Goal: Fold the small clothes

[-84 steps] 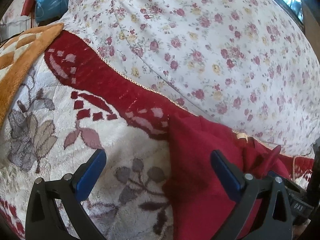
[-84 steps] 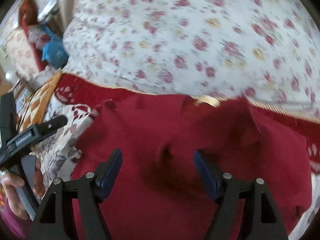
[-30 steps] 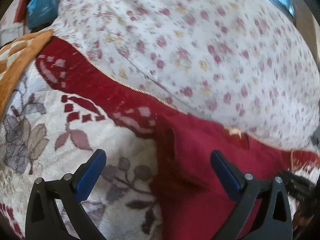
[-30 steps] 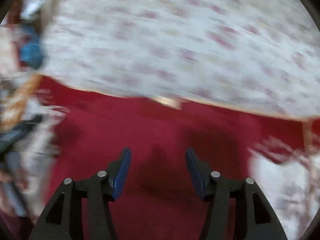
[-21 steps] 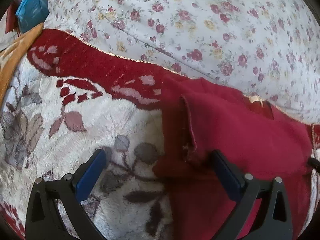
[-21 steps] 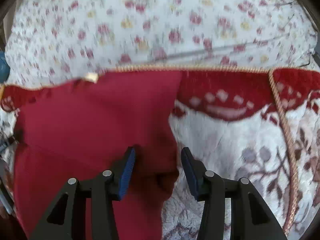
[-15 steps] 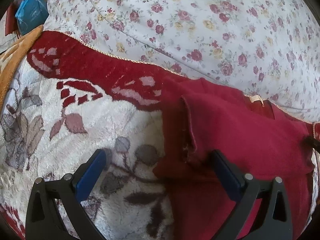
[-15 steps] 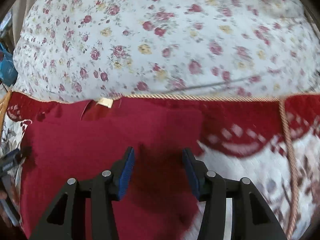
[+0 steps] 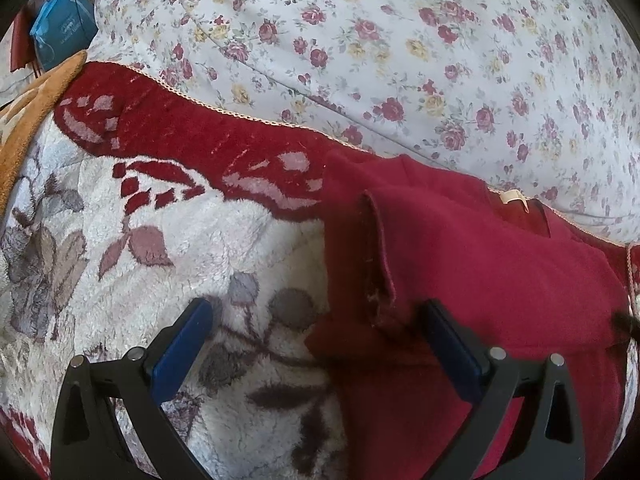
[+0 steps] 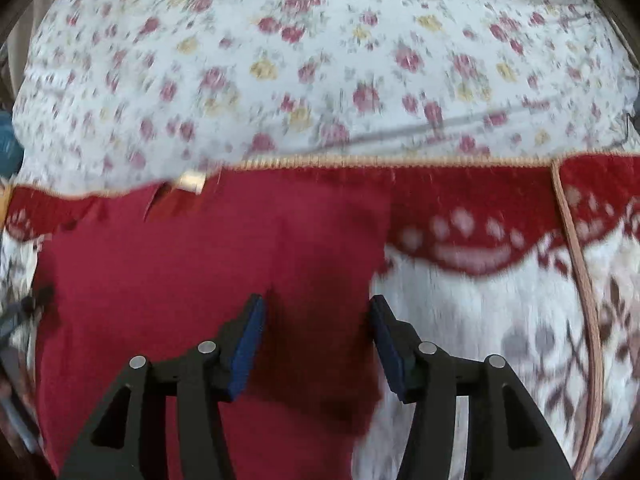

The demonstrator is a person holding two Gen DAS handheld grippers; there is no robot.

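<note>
While the red garment [image 9: 480, 264] lies flat on the plush blanket [image 9: 224, 248], my left gripper [image 9: 316, 344] gapes wide over its folded edge. My right gripper [image 10: 316, 332], fingers just parting, straddles the opposite edge unclamped.

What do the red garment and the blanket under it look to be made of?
Red garment: seemingly a soft matte knit, perhaps cotton jersey or fleece; it drapes limply, shows no sheen and has a stitched hem. Blanket: looks like plush, fuzzy pile, likely synthetic fleece, with tufted white fibres and a corded edge.
</note>
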